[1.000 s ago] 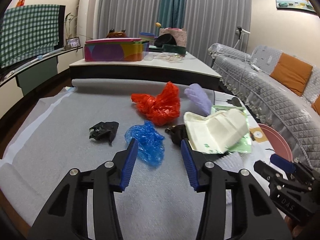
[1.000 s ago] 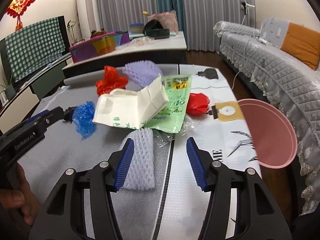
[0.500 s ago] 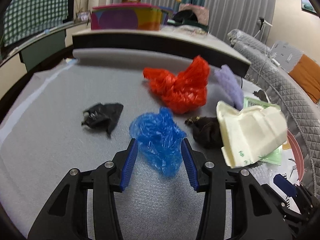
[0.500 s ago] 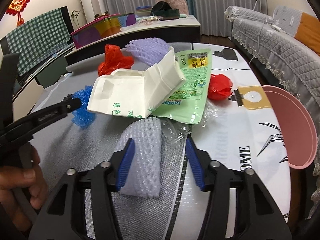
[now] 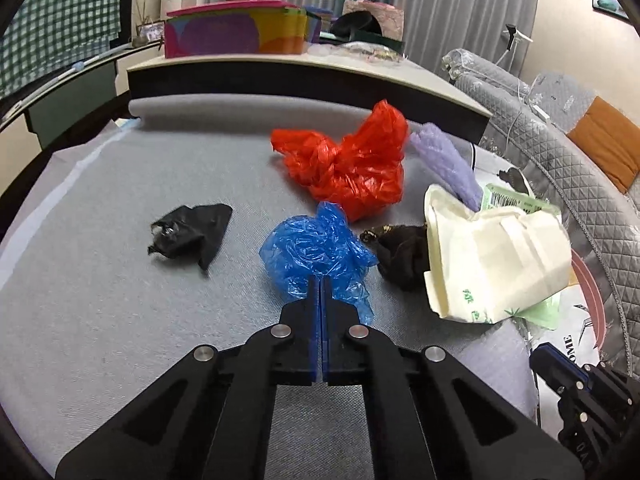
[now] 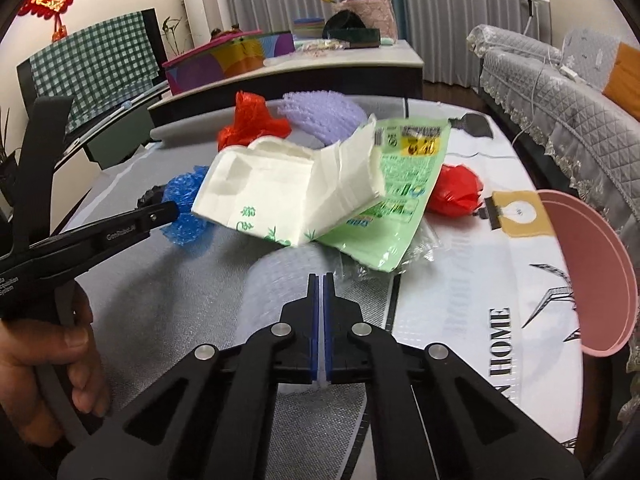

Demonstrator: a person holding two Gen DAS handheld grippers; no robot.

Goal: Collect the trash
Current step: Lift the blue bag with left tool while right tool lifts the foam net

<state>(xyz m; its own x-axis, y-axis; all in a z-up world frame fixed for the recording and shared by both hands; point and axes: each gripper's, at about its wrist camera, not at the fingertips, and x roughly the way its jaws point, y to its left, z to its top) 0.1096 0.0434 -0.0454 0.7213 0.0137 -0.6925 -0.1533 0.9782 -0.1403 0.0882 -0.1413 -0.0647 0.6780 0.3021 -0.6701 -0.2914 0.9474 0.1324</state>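
- The left gripper has just snapped its jaws together on the near edge of the blue plastic bag, which half a second ago sat loose between spread fingers; it now pinches the crumpled film.
- The right gripper has likewise just closed, nipping the white foam net sleeve, blurred right under and ahead of its tips.
- Both grips look ready for lifting, though thin film may slip.
- Ahead of the left gripper lies the red plastic bag; to its left the black scrap, to its right a dark wad touching the cream paper bag.
- Ahead of the right gripper, that paper bag rests on a green pouch; the pink bin waits to the right, past the table edge.
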